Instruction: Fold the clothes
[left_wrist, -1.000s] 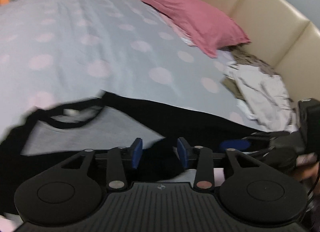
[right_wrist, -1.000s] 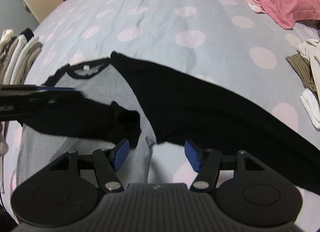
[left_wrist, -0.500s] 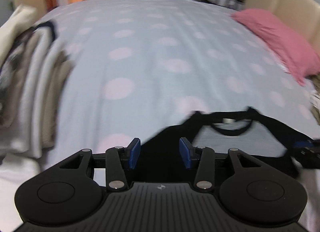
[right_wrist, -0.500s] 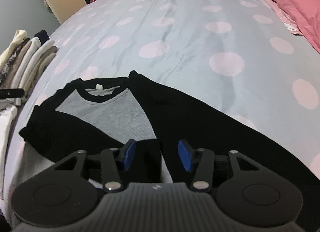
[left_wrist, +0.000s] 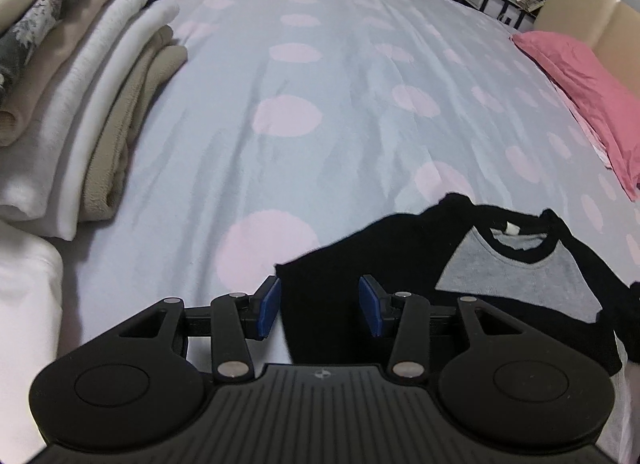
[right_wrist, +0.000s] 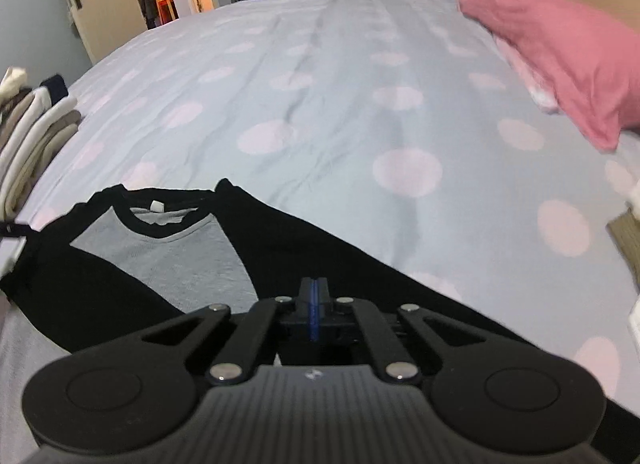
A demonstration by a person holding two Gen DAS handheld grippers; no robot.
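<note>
On the bed (right_wrist: 360,76), a limp, light grey-and-black raglan shirt (right_wrist: 180,260) lies flat. The right gripper (right_wrist: 314,314), jaws just closed, apparently pinches its black sleeve; the left gripper (left_wrist: 319,306) hangs half-open astride the folded sleeve's edge, the likeliest hold.

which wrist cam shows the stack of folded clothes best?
Left wrist. The stack of folded clothes fills its left side, close and sharp, with white, beige and patterned layers easy to tell apart. The right wrist view shows only a small, distant sliver of that stack at its left edge, partly cut off.
</note>
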